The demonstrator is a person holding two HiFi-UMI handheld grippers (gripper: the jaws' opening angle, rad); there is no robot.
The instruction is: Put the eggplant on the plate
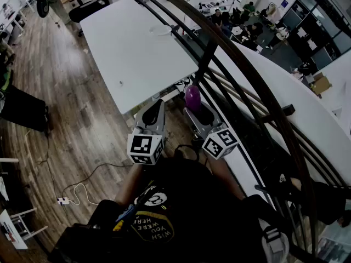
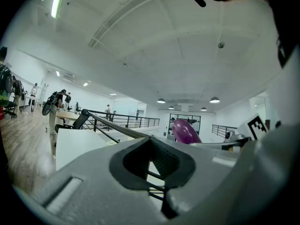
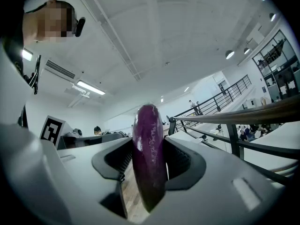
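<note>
Right gripper pinches the eggplant upright; left gripper is pressed together, empty. The plate, far across the white table, has not yet received it.

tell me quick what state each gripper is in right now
left gripper: closed, holding nothing
right gripper: closed on the eggplant
</note>
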